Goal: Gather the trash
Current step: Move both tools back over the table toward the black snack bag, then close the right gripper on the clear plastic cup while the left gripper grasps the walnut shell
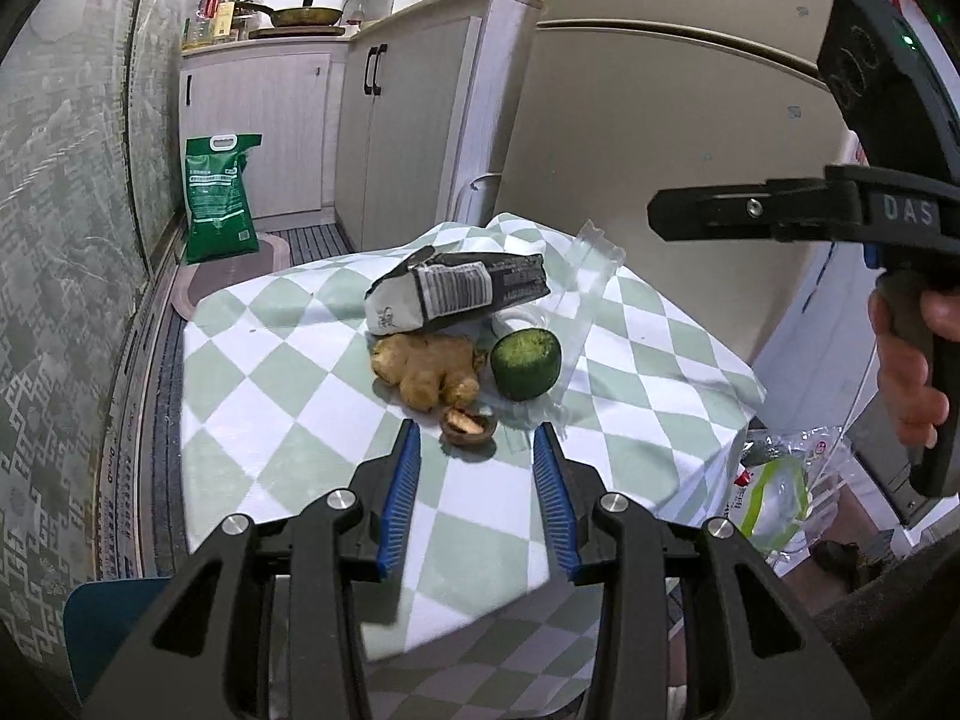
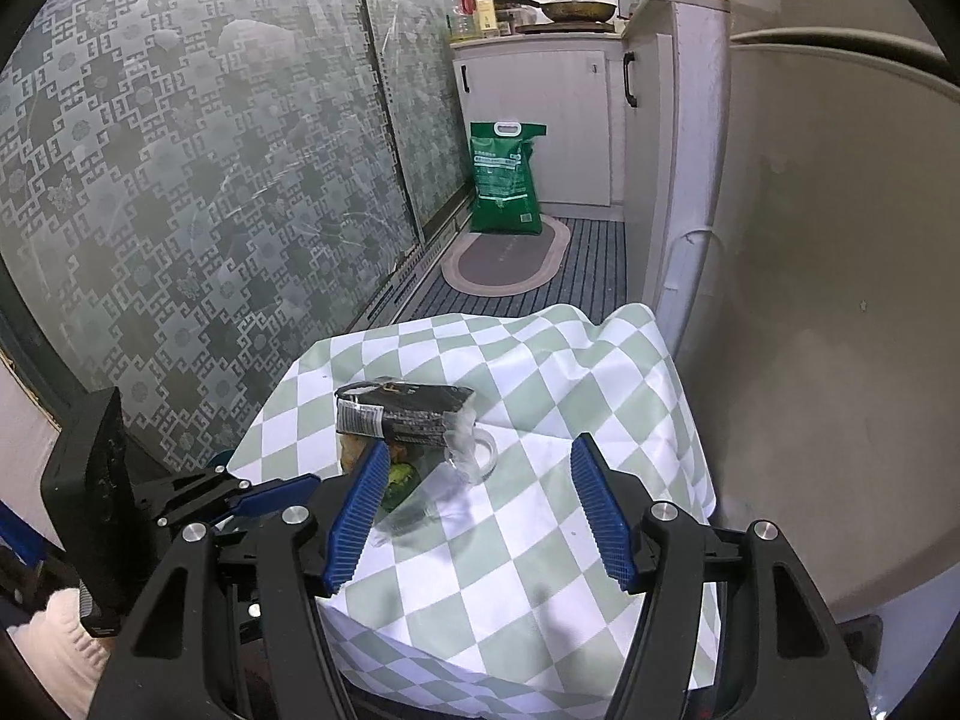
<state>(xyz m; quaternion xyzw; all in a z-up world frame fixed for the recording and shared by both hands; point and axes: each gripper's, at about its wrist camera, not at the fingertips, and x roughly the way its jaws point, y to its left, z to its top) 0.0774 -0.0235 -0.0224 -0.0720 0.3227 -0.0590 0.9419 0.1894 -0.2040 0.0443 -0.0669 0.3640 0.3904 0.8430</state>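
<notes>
A small table with a green-and-white checked cloth (image 1: 288,396) holds a black-and-white snack packet (image 1: 456,291), a piece of ginger (image 1: 426,369), a green round fruit (image 1: 526,363), a walnut shell half (image 1: 468,426), a clear plastic wrapper (image 1: 591,276) and a roll of clear tape (image 2: 480,450). My left gripper (image 1: 477,438) is open, just short of the walnut shell. My right gripper (image 2: 477,450) is open above the cloth (image 2: 540,540), its left finger beside the fruit (image 2: 399,480) and the packet (image 2: 402,411). It also shows in the left wrist view (image 1: 660,219).
A fridge (image 1: 660,120) stands right behind the table. A plastic bag with trash (image 1: 774,492) hangs at the table's right side. A green rice sack (image 1: 219,198) and an oval mat (image 2: 507,258) are on the floor by white cabinets (image 1: 384,138). A patterned glass door (image 2: 180,210) runs along the left.
</notes>
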